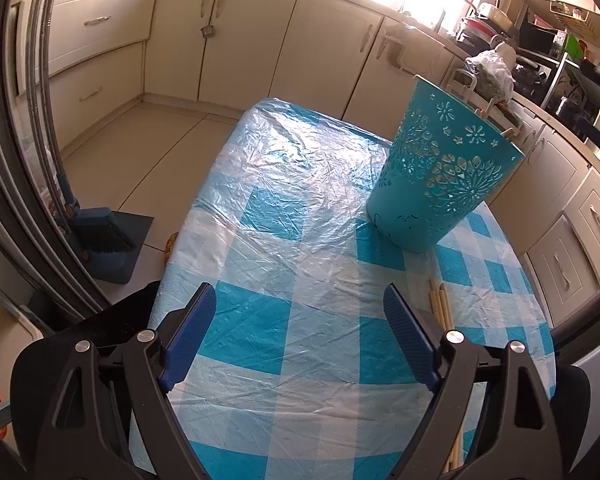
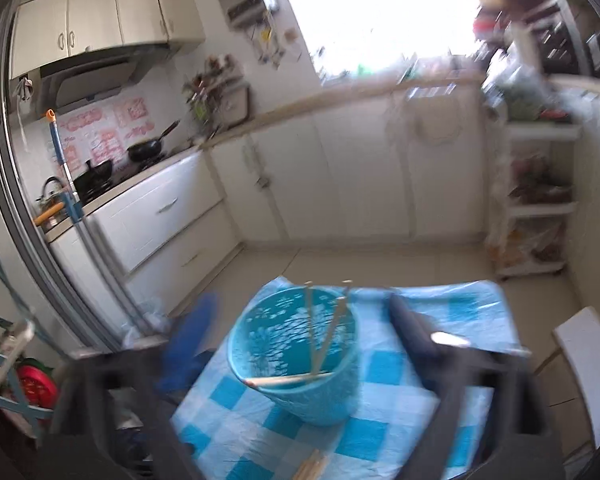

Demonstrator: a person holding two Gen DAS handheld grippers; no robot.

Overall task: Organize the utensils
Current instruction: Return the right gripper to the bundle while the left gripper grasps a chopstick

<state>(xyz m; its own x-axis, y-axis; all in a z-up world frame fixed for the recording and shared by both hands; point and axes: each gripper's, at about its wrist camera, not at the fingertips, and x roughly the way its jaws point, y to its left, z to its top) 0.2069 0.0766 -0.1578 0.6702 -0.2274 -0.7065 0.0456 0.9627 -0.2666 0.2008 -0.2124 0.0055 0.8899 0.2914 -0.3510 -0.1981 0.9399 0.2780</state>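
Left wrist view: your left tongs (image 1: 296, 336) are wide apart and hold nothing. The blue cup (image 1: 440, 176) stands far off on the bench (image 1: 260, 200). Loose chopsticks (image 1: 560, 304) lie by the right finger.
Right wrist view: your right tongs (image 2: 300, 340) are wide apart, empty, over the cup (image 2: 296, 356). Some sticks (image 2: 320, 340) lean inside.
Danger: bump the cup's rim and it could tip, spilling them.
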